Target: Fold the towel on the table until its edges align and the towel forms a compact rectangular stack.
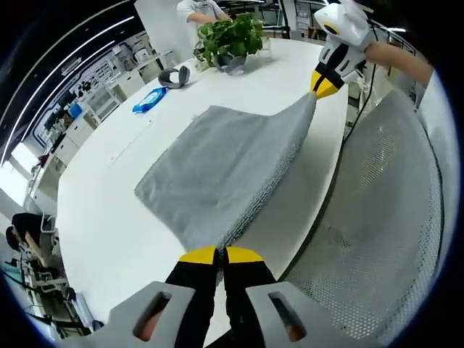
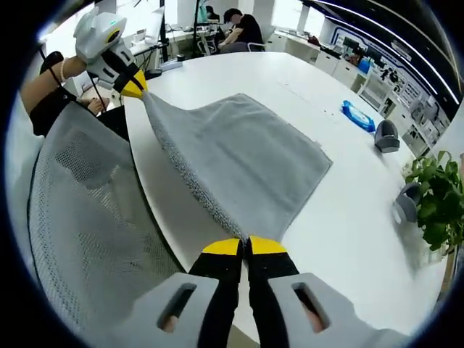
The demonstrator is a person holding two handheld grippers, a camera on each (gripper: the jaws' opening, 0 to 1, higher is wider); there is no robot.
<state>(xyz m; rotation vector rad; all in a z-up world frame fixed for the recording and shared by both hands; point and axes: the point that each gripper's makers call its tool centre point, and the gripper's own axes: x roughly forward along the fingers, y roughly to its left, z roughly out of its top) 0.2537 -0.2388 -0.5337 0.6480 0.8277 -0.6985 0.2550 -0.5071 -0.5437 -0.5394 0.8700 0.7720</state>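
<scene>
A grey towel (image 1: 225, 170) lies spread over the near part of a white surface (image 1: 109, 217), folded once so that two layers show along its nearer edge, and that edge is lifted and stretched taut between the two tools. In the left gripper view, the left hand-held gripper (image 1: 220, 255) has its yellow-tipped jaws pressed together on one corner of the towel, the cloth running away from the tips toward the far corner. There the right hand-held gripper (image 1: 324, 85), white-bodied with yellow tips, pinches the other corner, held by a person's hand at the top right. In the right gripper view the same scene shows mirrored: the right hand-held gripper (image 2: 246, 246) clamps its jaws closed on the towel (image 2: 239, 163) corner, and the left hand-held gripper (image 2: 134, 85) grips the far corner at the upper left. The rest of the towel rests flat on the surface (image 2: 348, 217), its far edge well in from the middle. A grey mesh chair back (image 1: 384, 210) stands just beside the surface edge, below the lifted towel edge. Farther along the surface lie a blue packet (image 1: 149, 99), a dark rounded object (image 1: 175, 76) and a potted green plant (image 1: 230, 40), all well apart from the towel. A person (image 2: 243, 30) sits at a desk beyond the surface.
</scene>
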